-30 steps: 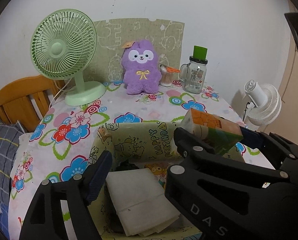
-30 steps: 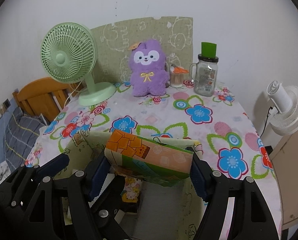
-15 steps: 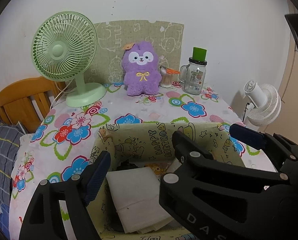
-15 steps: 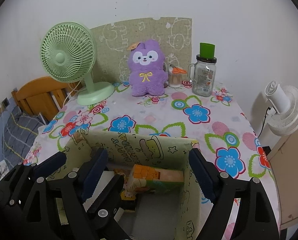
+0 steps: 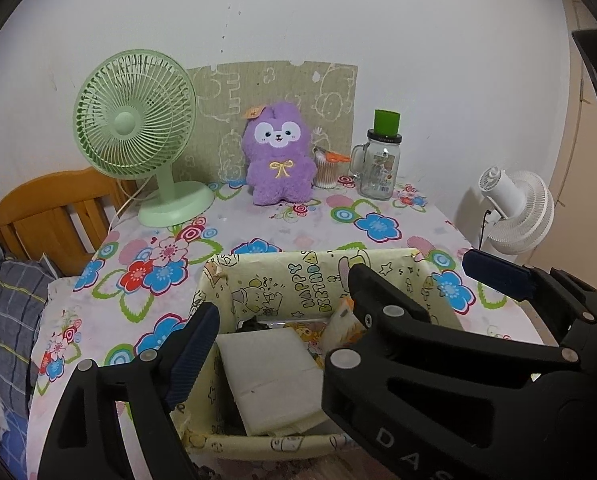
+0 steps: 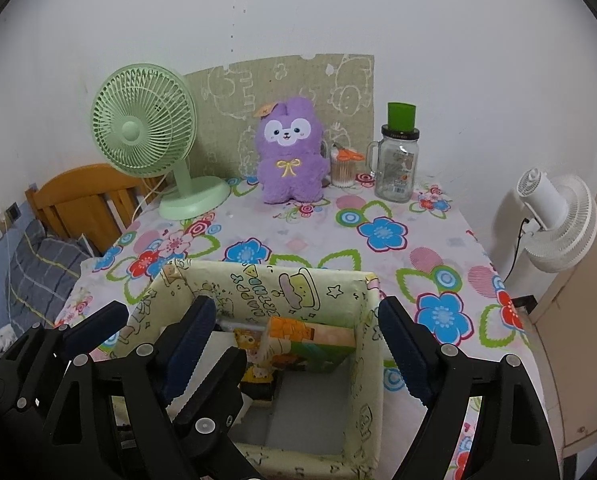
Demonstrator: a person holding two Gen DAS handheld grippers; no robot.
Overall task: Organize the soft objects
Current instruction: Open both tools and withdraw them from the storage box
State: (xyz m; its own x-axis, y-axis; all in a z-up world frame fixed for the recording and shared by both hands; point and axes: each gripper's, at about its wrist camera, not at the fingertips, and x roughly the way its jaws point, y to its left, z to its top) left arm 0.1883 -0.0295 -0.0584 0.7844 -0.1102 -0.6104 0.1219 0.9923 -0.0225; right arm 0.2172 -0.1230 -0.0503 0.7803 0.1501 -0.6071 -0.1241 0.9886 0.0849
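Note:
A yellow cartoon-print box [image 6: 258, 284] [image 5: 298, 276] stands at the near edge of the floral table. Inside it lies an orange and green tissue pack [image 6: 310, 344], seen partly in the left wrist view [image 5: 344, 322], beside a white folded cloth [image 5: 266, 372]. My right gripper [image 6: 298, 344] is open and empty above the box, one finger on each side of the pack. My left gripper [image 5: 338, 320] is open and empty over the box's near left part. A purple plush toy [image 6: 290, 156] [image 5: 280, 156] sits upright at the back of the table.
A green desk fan [image 6: 150, 136] stands back left. A glass mug jar with green lid [image 6: 396, 164] and a cotton swab cup [image 6: 344, 168] stand back right. A white fan [image 6: 554, 224] is off the table's right edge. A wooden bed frame [image 6: 82, 196] is left.
The right gripper lowered the tissue pack into the box, opened and let it go. The pack now rests inside. The left gripper stayed open over the box.

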